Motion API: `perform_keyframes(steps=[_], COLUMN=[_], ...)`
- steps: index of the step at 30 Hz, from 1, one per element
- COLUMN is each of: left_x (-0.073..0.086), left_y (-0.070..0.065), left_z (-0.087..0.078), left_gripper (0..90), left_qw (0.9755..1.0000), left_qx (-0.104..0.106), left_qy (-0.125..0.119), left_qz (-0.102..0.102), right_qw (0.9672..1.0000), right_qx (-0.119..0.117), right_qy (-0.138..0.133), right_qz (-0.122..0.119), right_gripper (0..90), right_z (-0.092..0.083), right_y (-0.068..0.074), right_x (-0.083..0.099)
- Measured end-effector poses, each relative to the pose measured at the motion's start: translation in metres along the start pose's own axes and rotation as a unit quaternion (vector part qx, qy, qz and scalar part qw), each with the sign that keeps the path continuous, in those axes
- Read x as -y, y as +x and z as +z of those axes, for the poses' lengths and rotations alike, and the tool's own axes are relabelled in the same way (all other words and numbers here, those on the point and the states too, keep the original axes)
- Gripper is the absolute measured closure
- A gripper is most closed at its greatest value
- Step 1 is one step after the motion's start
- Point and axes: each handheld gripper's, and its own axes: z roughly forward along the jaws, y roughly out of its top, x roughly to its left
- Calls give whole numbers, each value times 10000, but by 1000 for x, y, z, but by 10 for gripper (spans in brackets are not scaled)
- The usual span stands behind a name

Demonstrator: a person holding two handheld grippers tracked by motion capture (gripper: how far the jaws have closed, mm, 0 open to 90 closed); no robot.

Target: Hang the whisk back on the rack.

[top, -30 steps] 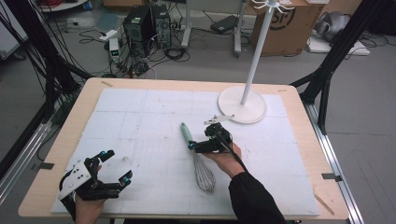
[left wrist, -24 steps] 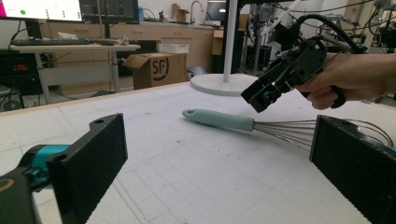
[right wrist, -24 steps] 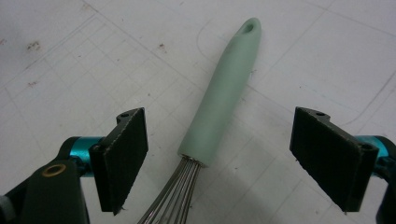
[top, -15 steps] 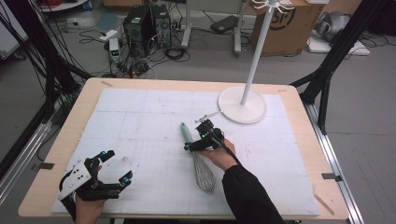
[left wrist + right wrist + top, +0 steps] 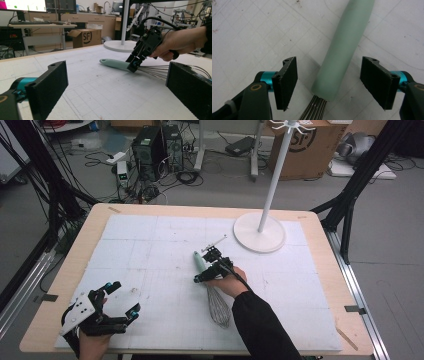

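Currently: your right gripper [image 5: 329, 82] spread, straddling whisk [image 5: 344, 47] handle near wires, pads [image 5: 287, 77] clear of it. Your left gripper [image 5: 117, 302] spread, empty, well apart.

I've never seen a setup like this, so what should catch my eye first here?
Mid-table, the right gripper hangs open over a whisk, its fingers either side of the mint-green handle. The left gripper sits open at the near left corner, and a white stand rises at the far side.
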Motion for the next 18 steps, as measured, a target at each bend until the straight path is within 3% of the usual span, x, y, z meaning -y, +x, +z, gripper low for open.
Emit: perform_keyframes(steps=[18], left_x=[0], left_y=[0], left_z=[-2], left_gripper=[47], left_qw=[10000], left_qx=[-18], left_qy=[-4], left_qz=[-12], right_qw=[9991], right_qx=[30], right_qy=[418], right_qz=[-28], right_gripper=[547], right_z=[-3], right_y=[-10], right_x=[-10])
